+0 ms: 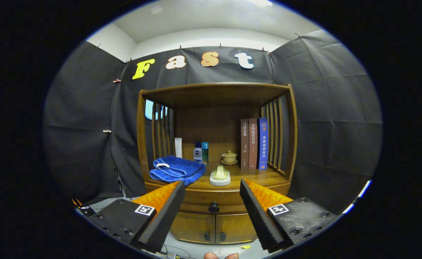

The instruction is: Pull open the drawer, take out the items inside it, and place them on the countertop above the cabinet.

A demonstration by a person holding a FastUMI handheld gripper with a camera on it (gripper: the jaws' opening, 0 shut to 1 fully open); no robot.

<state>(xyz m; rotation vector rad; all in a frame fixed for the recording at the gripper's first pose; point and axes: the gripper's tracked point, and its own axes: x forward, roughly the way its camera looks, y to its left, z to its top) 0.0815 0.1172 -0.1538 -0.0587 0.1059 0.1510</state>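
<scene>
Drawer [214, 202] shut, long axis crosswise, knob [214, 207] facing gripper [212, 194]; jaws wide, empty

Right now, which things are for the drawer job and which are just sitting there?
For the job: drawer with its dark knob, shut; countertop; gripper, jaws open, knob ahead between them.

Just sitting: blue towel, books, teacup, bottles, lower cupboard doors.
</scene>
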